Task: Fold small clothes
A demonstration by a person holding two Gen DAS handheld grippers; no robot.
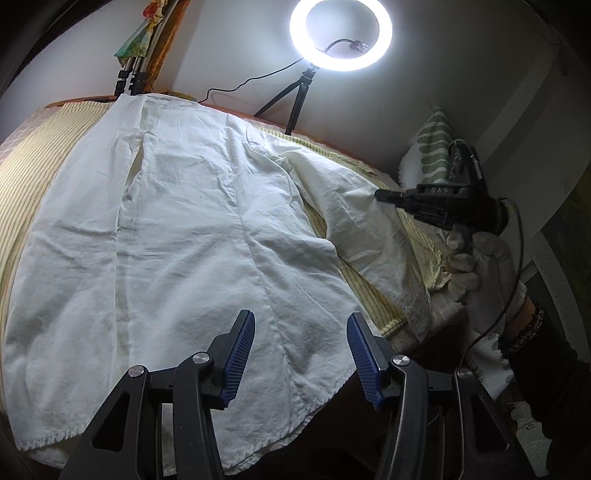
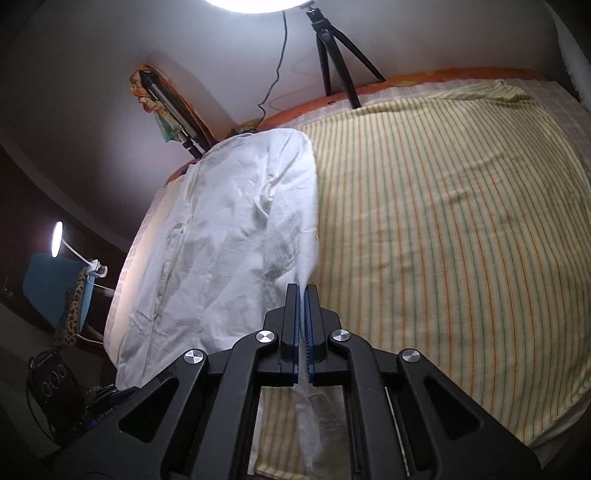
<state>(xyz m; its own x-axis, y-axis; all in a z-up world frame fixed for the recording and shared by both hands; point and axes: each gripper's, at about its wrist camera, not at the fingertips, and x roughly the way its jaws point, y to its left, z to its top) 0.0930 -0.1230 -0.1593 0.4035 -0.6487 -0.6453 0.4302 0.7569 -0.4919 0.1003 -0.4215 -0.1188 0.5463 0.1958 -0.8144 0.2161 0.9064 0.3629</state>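
Note:
A white shirt [image 1: 177, 229] lies spread on a yellow striped bedsheet [image 1: 33, 162]. My left gripper [image 1: 301, 354] is open and empty, its blue pads hovering over the shirt's near hem. My right gripper [image 1: 380, 195] is shut on the shirt's sleeve [image 1: 354, 218] and holds it lifted at the right. In the right wrist view the right gripper [image 2: 301, 295] pinches the white cloth [image 2: 236, 236] between its blue pads, and the sleeve hangs down under it.
A lit ring light [image 1: 340, 35] on a small black tripod [image 1: 295, 103] stands at the bed's far edge. A leaf-patterned pillow [image 1: 432, 151] leans at the right. The striped sheet [image 2: 461, 236] stretches right of the shirt. A lamp [image 2: 57, 239] glows at left.

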